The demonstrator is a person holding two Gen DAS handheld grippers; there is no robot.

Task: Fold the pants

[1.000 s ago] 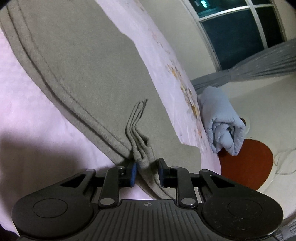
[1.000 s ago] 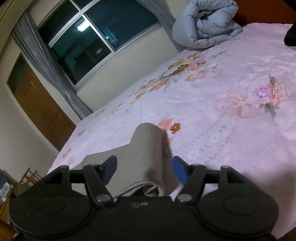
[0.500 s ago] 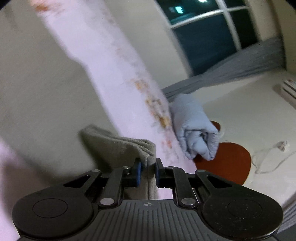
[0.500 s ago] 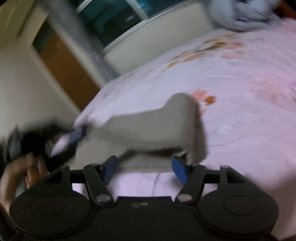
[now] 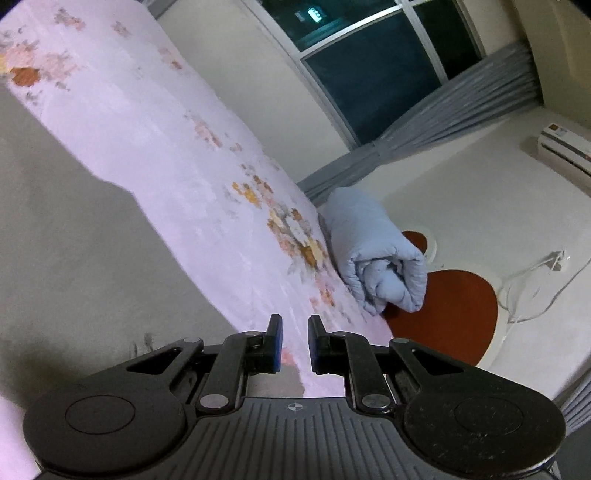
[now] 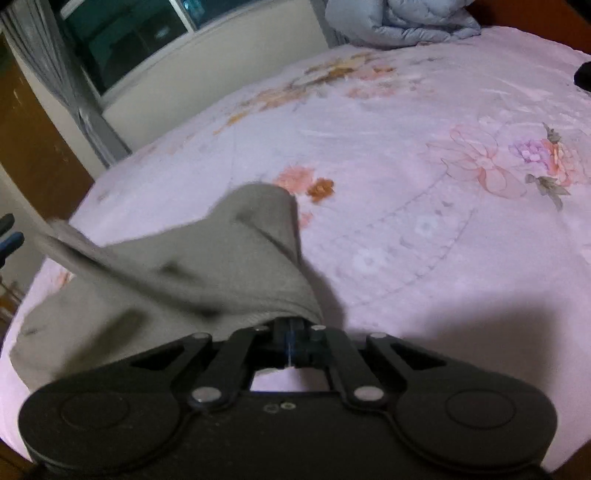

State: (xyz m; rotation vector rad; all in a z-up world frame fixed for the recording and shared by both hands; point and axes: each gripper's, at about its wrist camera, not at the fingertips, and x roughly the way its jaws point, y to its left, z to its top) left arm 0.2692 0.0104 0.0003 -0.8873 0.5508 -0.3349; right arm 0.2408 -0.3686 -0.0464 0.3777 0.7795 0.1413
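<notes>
The grey pants (image 6: 177, 273) lie on the pink floral bedsheet (image 6: 424, 206), one part raised and blurred. My right gripper (image 6: 290, 328) is shut on the pants' edge. In the left wrist view the pants (image 5: 74, 240) fill the left side, flat on the sheet (image 5: 192, 177). My left gripper (image 5: 294, 343) is slightly open, nothing between its pads (image 5: 276, 345), with the pants just to its left and below. The other gripper's tip (image 6: 9, 236) shows at the far left edge of the right wrist view.
A rolled light-blue duvet (image 5: 373, 254) lies at the bed's far end, also in the right wrist view (image 6: 402, 18). A red-brown headboard (image 5: 454, 317) is behind it. A window with grey curtains (image 5: 369, 62) and a wooden door (image 6: 33, 147) stand beyond the bed.
My left gripper let go of the pants and its pads opened a little. My right gripper closed on the pants' edge, and the cloth was pulled up and across.
</notes>
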